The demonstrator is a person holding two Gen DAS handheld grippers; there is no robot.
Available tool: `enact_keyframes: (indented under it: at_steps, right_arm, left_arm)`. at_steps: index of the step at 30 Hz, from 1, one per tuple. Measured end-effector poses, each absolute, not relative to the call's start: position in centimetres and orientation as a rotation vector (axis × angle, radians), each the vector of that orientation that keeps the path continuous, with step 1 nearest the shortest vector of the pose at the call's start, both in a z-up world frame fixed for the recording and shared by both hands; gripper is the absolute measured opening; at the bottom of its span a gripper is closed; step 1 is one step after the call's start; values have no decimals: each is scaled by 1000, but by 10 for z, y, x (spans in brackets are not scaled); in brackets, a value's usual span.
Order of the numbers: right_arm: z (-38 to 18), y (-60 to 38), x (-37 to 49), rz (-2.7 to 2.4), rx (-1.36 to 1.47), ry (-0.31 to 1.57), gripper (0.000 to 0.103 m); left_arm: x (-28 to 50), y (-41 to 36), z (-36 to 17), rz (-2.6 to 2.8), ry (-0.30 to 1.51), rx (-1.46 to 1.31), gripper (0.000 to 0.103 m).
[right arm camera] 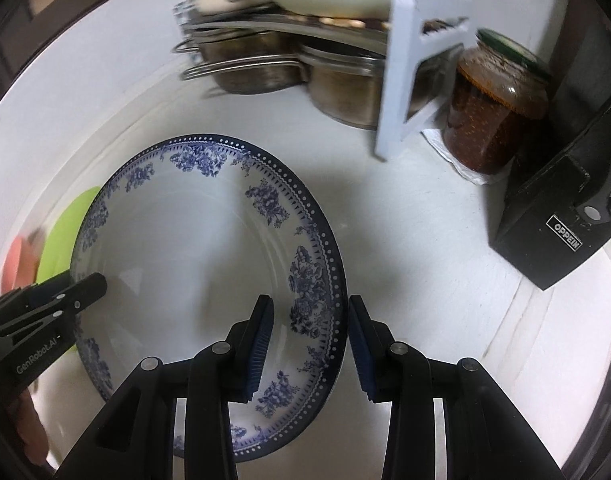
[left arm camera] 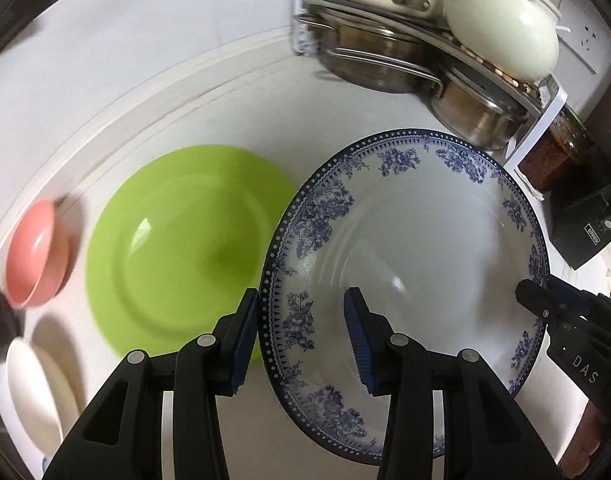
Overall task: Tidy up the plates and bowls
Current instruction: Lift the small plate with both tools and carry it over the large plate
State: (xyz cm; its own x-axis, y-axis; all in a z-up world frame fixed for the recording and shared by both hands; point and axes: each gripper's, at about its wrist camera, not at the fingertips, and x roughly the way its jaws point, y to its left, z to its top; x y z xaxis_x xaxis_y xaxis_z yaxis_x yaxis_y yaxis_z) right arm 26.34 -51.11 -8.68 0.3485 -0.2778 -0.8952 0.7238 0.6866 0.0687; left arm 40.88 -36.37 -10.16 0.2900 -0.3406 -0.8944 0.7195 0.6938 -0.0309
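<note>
Straddling blue-patterned plate [left arm camera: 417,240] rim, both grippers.

Home kitchen: white counter [right arm camera: 425,240], steel pots [left arm camera: 385,60] on rack upper right, cream kettle [left arm camera: 505,36], sauce jar [right arm camera: 493,108], wall socket [left arm camera: 587,38].

Blue-patterned plate [left arm camera: 417,240]: glazed ceramic, glossy. Green plate [left arm camera: 177,240]: smooth, shiny, plastic-looking. Pots [right arm camera: 345,92]: brushed metal. Jar [right arm camera: 493,120]: glass. Gripper pads [right arm camera: 261,344]: ribbed blue rubber is seen. Counter [right arm camera: 425,260]: matt white.
</note>
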Motion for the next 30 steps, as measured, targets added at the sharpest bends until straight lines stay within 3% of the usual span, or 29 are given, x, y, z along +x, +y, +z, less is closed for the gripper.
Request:
enact_keyframes:
  at_steps: [30]
  right_arm:
    - [-47, -325, 284, -469, 344, 1004, 39]
  left_arm:
    - [370, -129, -59, -518, 1021, 216, 42]
